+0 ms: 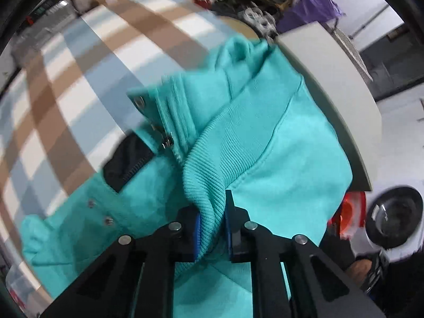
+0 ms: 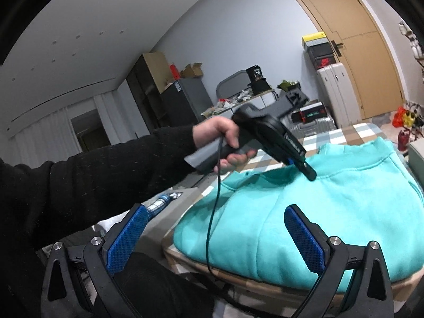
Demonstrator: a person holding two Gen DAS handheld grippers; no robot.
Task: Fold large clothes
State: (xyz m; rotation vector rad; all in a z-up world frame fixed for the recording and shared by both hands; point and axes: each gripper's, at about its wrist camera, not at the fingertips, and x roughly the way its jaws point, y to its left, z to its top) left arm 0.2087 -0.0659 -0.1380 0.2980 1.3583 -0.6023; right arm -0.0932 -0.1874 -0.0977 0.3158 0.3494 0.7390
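The left gripper [image 1: 212,228] has its blue-padded jaws clenched on the ribbed knit cuff [image 1: 204,180] of the soft turquoise jacket [image 2: 318,212], which lies on the checked table [image 1: 79,79]. At six o'clock, the right gripper [image 2: 216,238] hangs released.

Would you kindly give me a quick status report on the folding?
Left gripper shut on teal sweatshirt ribbed cuff. Right gripper open, empty, short of the garment. Sweatshirt bunched on checked tablecloth. Nothing blocking.
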